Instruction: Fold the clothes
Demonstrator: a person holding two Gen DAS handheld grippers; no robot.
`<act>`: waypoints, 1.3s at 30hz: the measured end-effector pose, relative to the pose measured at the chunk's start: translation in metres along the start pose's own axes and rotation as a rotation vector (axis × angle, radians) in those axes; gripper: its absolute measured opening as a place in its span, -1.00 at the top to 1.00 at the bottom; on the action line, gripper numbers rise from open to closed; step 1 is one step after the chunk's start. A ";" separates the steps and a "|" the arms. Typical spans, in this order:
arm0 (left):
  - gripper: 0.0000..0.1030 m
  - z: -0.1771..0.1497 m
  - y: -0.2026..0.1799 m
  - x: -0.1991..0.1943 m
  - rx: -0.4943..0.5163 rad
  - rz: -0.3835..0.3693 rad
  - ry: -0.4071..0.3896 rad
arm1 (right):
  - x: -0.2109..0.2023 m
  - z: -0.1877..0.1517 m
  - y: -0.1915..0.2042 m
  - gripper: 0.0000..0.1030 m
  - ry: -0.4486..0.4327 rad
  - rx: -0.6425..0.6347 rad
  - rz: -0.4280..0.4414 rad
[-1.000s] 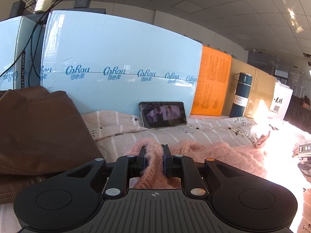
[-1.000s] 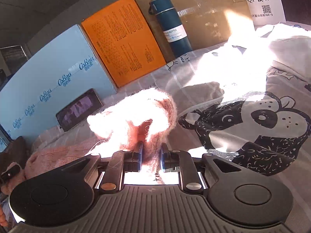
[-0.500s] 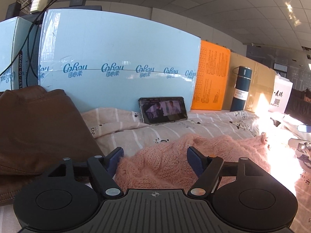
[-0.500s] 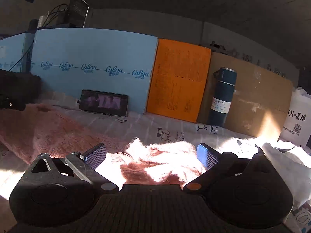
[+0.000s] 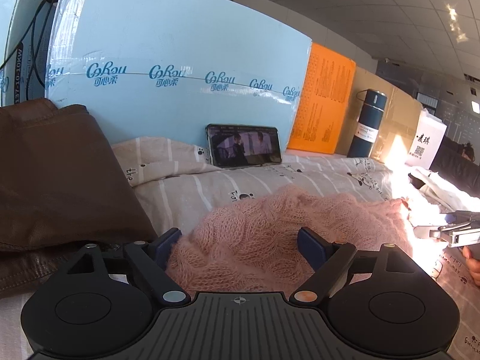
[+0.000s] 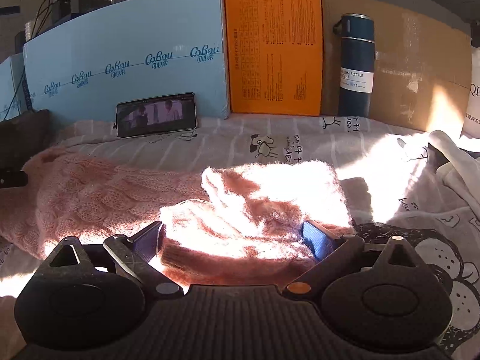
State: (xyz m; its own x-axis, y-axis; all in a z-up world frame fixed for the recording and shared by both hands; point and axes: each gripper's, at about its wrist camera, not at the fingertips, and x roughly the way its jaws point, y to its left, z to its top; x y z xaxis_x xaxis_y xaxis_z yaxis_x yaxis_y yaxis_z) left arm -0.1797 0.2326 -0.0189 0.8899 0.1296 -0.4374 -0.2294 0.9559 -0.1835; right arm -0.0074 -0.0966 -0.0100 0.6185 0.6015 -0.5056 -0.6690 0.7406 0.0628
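Observation:
A pink knitted sweater [image 5: 288,228] lies stretched across the striped bedsheet [image 5: 315,177]. My left gripper [image 5: 240,240] is open, its jaws wide apart on either side of the sweater's left end, holding nothing. In the right wrist view the sweater [image 6: 99,192] runs from the left to a bunched, sunlit end. My right gripper [image 6: 234,238] is open over that end, jaws wide apart and empty. The right gripper also shows at the right edge of the left wrist view [image 5: 450,231].
A brown leather jacket [image 5: 54,180] lies at the left. A phone [image 5: 244,145] leans on a light blue box [image 5: 180,60] at the back. An orange board [image 6: 273,51], a dark blue bottle [image 6: 357,66], a cardboard box [image 6: 420,72] and a white bag [image 5: 426,144] line the back. White cloth [image 6: 450,162] lies at the right.
Both grippers were shut on the sweater one second ago. Both have opened and let it go, and the sweater now lies on the sheet. The right gripper's view has levelled out.

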 end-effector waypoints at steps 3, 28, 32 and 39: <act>-0.68 -0.001 0.000 0.001 -0.001 0.003 0.008 | -0.001 -0.001 -0.006 -0.34 -0.005 0.044 -0.031; 0.70 0.014 -0.016 0.001 0.069 0.003 -0.052 | -0.047 0.026 -0.097 0.73 -0.400 0.580 -0.164; 0.73 0.031 -0.024 -0.001 0.094 0.029 -0.133 | -0.042 0.053 -0.110 0.75 -0.459 0.596 -0.141; 0.73 0.050 -0.027 0.007 0.071 0.031 -0.161 | -0.039 0.051 -0.140 0.75 -0.501 0.670 -0.145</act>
State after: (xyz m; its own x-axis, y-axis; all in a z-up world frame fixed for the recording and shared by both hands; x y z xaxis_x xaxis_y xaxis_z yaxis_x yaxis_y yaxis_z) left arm -0.1477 0.2206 0.0271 0.9359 0.1943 -0.2940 -0.2343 0.9662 -0.1075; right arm 0.0835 -0.2080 0.0450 0.8947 0.4310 -0.1170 -0.2808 0.7466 0.6032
